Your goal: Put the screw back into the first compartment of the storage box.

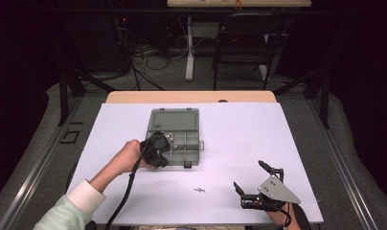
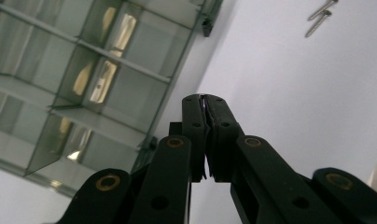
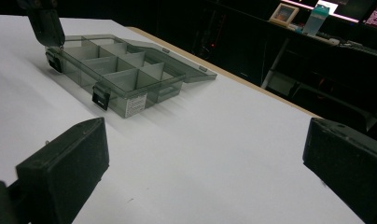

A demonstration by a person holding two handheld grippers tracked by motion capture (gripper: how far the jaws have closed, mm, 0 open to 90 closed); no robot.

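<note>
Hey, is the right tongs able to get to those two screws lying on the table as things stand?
Probably yes. The right tongs rest open on the white table, and the screws lie on bare surface just beside them, nothing between. The organizer box and the left tongs are farther off.

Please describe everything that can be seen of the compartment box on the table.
The compartment box is a shallow organiser of smoky, see-through plastic, as it looks. It lies flat on the white table top, open, with its lid folded back flat behind it. Thin walls divide it into several compartments. Two black latches sit on its front wall, with a paper label beside one. The left gripper, jaws shut, hangs over its front left corner; whether it touches the box cannot be told.
</note>
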